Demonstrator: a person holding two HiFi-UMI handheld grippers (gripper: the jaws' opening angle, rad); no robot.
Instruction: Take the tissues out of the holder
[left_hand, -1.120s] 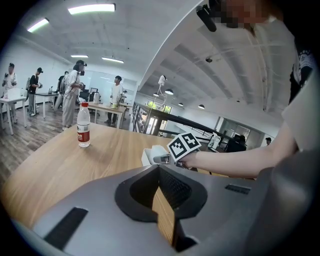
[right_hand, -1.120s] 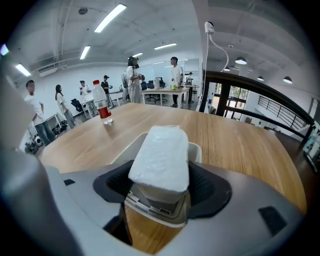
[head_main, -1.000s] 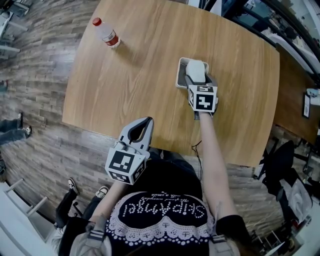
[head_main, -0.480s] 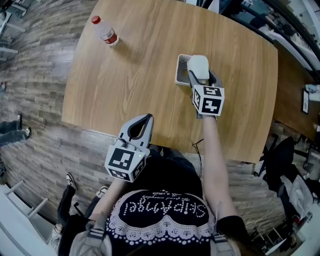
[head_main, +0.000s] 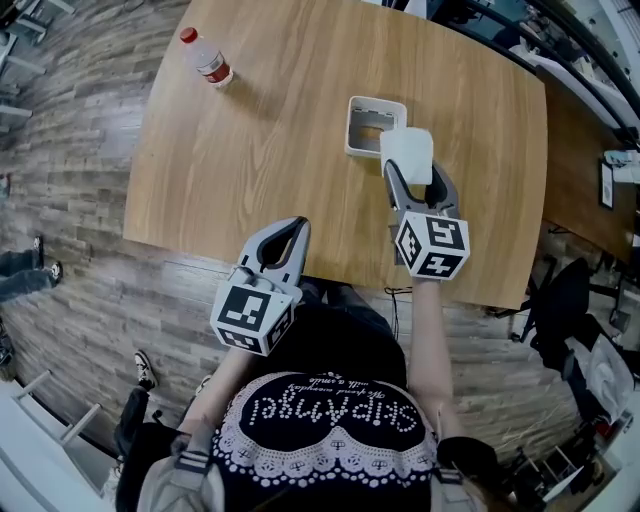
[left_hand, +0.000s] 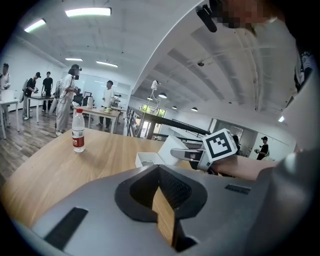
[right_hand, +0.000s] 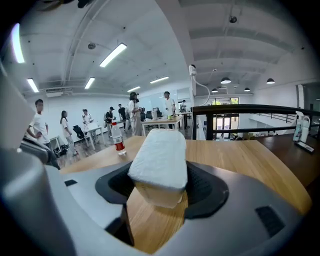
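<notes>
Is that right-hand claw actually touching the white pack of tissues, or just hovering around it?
Touching. The right gripper view shows the tissue pack sitting between the jaws of the right gripper, with both dark pads pressed against its sides.

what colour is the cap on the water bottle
Red, on the cap of the clear bottle; it shows best in the head view.

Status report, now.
Right gripper shut on tissue pack, out of holder. Left gripper shut, empty. Bottle far off, nothing in the way.
</notes>
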